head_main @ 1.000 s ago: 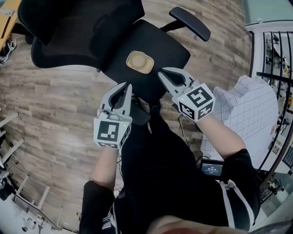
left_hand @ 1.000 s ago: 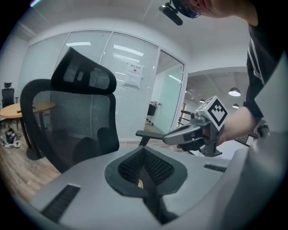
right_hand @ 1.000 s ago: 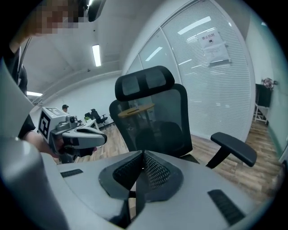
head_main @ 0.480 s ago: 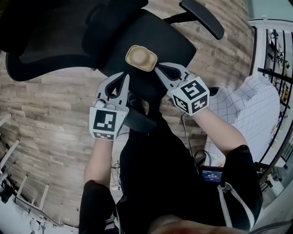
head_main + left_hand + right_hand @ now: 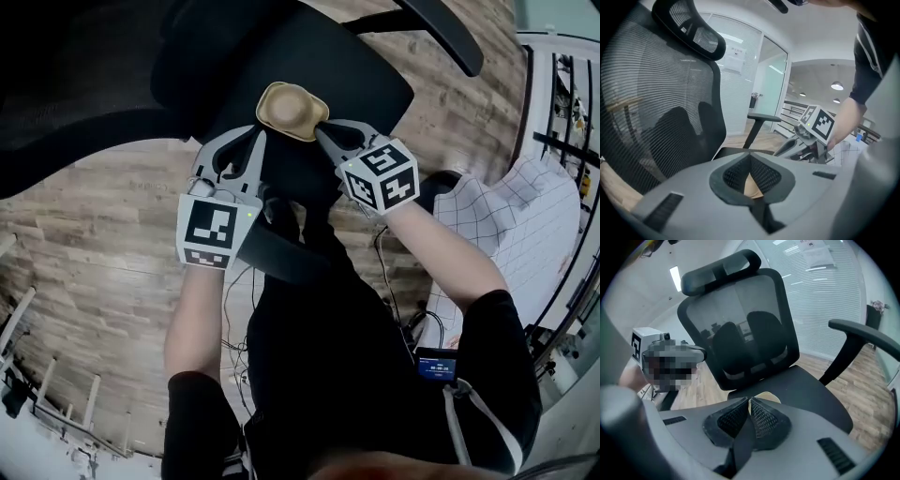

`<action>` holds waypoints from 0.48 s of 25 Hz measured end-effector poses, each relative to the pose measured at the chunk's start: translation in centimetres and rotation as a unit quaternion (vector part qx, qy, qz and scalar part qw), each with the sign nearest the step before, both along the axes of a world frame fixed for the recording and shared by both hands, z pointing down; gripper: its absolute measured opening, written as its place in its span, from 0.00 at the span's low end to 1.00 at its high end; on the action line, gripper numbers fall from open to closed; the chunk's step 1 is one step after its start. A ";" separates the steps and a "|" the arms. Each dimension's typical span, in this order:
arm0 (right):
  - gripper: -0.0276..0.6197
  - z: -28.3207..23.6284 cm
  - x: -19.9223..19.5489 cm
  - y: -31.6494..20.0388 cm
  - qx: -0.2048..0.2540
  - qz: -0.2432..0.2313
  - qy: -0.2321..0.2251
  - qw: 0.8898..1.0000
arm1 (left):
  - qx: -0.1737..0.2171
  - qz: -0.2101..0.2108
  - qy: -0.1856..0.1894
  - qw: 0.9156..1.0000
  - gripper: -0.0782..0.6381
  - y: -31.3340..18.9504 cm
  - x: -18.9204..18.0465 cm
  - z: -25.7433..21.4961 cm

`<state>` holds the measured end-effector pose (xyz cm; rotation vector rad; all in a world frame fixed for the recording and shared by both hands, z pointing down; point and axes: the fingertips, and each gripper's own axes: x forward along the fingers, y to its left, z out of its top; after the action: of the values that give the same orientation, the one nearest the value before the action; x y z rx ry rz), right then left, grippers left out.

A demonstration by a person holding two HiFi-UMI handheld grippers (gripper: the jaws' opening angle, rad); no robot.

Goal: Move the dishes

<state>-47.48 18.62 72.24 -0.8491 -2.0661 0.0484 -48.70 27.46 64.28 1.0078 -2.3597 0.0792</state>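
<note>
Two grippers share one shallow tan oval dish (image 5: 292, 111) over a black mesh office chair (image 5: 375, 84): left gripper (image 5: 260, 137) and right gripper (image 5: 322, 135) each pinch its rim, jaws nearly closed.

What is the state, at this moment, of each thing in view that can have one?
dish: right way up, over the office chair's seat, gripped at its rim from two sides; I cannot tell whether it rests on the seat.
left gripper: shut on the dish's rim.
right gripper: shut on the dish's rim.
office chair: upright, nobody sitting on it.
small screen: lit.
</note>
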 end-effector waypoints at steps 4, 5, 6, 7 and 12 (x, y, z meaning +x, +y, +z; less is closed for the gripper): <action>0.09 2.9 -0.3 -0.7 0.015 0.012 0.016 1.000 | 0.018 0.004 0.001 1.000 0.12 -0.7 -0.8 0.4; 0.09 3.7 -0.4 -0.8 0.017 0.017 0.024 0.999 | 0.019 0.005 0.002 1.000 0.12 -0.8 -1.1 0.5; 0.09 4.5 -0.5 -0.9 0.017 0.023 0.033 0.999 | 0.020 0.008 0.003 1.000 0.12 -1.0 -1.3 0.6; 0.09 5.2 -0.7 -1.0 0.018 0.027 0.041 0.999 | 0.019 0.012 0.003 1.000 0.11 -1.1 -1.5 0.7; 0.09 7.8 -1.3 -1.0 0.028 0.040 0.057 0.997 | 0.012 0.044 -0.016 0.999 0.12 -1.1 -2.9 0.9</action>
<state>-48.80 17.58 80.04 -0.7145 -1.9839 0.0809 -51.64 26.40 65.15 1.1295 -2.3496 0.1014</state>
